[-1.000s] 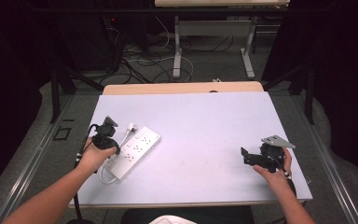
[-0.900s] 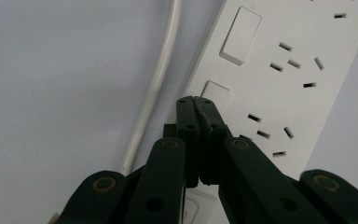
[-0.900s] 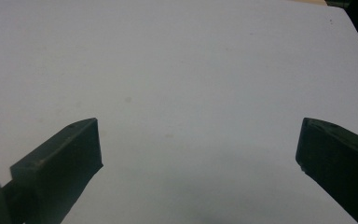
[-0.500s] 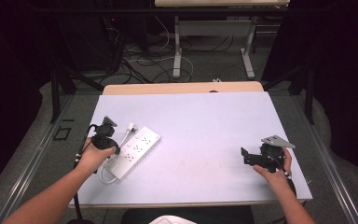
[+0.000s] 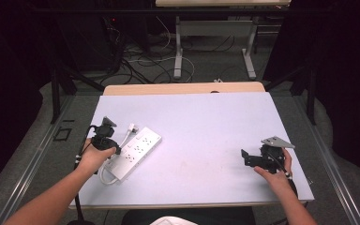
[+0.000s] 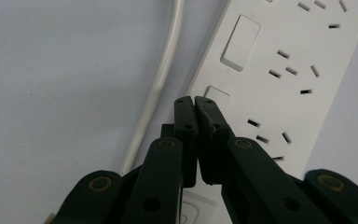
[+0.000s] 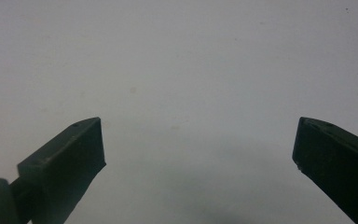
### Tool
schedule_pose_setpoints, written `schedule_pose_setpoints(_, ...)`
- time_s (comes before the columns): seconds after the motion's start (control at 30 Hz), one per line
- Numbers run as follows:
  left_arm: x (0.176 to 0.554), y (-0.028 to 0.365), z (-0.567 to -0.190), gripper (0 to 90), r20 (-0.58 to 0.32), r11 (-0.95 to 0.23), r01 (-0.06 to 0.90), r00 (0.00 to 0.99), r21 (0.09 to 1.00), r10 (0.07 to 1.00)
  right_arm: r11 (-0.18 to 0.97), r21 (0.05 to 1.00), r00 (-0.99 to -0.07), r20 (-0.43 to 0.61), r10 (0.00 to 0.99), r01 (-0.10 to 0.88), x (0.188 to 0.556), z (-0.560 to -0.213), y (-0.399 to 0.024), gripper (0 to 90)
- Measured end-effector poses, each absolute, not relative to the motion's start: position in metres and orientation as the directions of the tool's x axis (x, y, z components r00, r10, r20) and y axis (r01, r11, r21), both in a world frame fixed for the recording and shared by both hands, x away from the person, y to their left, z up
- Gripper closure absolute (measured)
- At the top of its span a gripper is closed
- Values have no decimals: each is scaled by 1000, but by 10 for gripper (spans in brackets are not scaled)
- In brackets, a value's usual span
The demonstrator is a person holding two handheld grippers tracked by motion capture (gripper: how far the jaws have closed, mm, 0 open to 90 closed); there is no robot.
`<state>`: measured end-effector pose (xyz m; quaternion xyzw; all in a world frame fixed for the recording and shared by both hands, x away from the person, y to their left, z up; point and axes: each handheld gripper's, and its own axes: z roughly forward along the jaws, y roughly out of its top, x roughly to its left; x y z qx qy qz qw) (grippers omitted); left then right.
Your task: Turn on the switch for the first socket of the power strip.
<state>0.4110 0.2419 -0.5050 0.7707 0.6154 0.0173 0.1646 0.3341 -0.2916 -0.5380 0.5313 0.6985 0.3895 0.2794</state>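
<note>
I see a white table top (image 5: 206, 126) in the middle, a grey floor (image 5: 42, 140) around it, loose cables (image 5: 145, 61) at upper centre, and dark curtains (image 5: 347, 70) at the right.

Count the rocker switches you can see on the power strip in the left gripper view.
2 clearly: one switch near the top of the power strip, another just beyond the shut left gripper. More may be hidden beneath it.
</note>
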Motion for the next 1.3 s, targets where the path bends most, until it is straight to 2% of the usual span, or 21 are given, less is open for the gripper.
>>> schedule_pose_setpoints(0.57,408,245,-507,898,-190,-176,937,240,303,952,137,836,-288,26,957,532,335,-540,-291,22)
schedule_pose_setpoints(0.8,405,243,-507,899,-165,-193,929,254,316,953,136,839,-290,26,957,526,335,-539,-291,22)
schedule_pose_setpoints(1.03,404,246,-507,893,-205,-162,930,237,329,950,133,839,-285,27,958,527,335,-539,-294,22)
schedule_pose_setpoints(1.3,398,243,-499,874,-182,-187,910,268,369,946,129,843,-281,26,959,522,336,-539,-291,22)
